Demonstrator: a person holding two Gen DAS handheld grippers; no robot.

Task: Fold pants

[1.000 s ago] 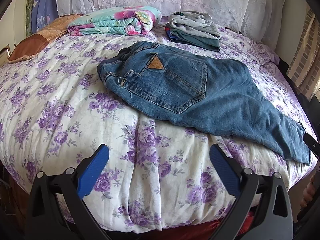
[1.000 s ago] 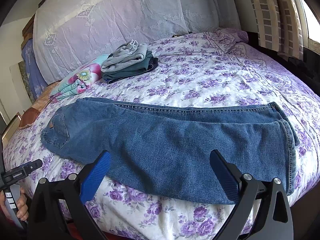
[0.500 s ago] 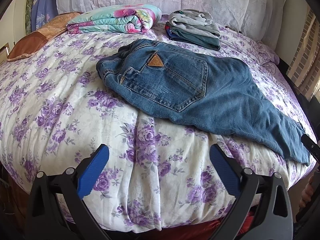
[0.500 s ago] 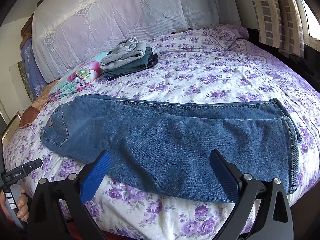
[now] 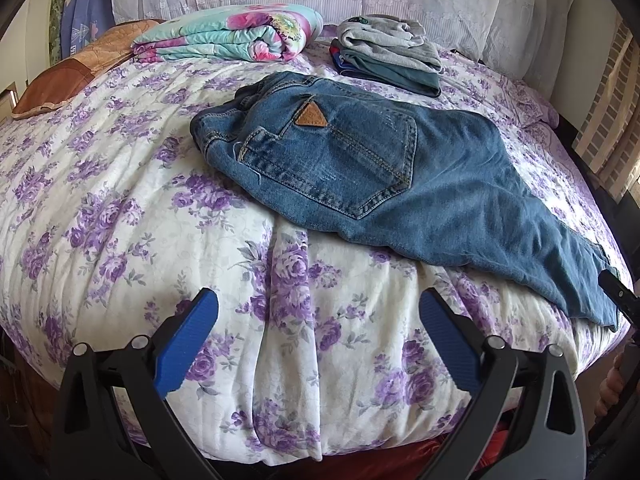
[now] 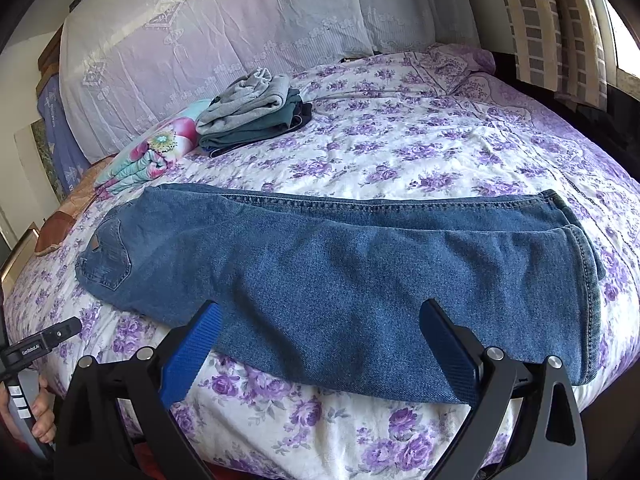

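Blue jeans [image 5: 400,184] lie flat on the floral bed, folded lengthwise with one leg on the other, back pocket and tan triangle patch up. The waist is at the left, the hems [image 6: 580,280] at the right. My left gripper [image 5: 318,336] hangs open over bare bedspread, short of the jeans' seat. My right gripper [image 6: 320,348] is open too, its blue pads over the near edge of the legs, holding nothing. The left tool's tip [image 6: 40,344] and a hand show at the right wrist view's lower left.
A folded floral blanket [image 5: 228,34] and a stack of folded grey and teal clothes [image 5: 388,52] sit near the pillows at the bed's head. A brown cushion [image 5: 68,76] lies far left. Curtains [image 6: 560,28] hang at the right. The bed edge [image 5: 280,440] is just below the grippers.
Both grippers have crept slightly forward and up towards the jeans; the jeans sit a little lower in each view. Nothing has been taken hold of.
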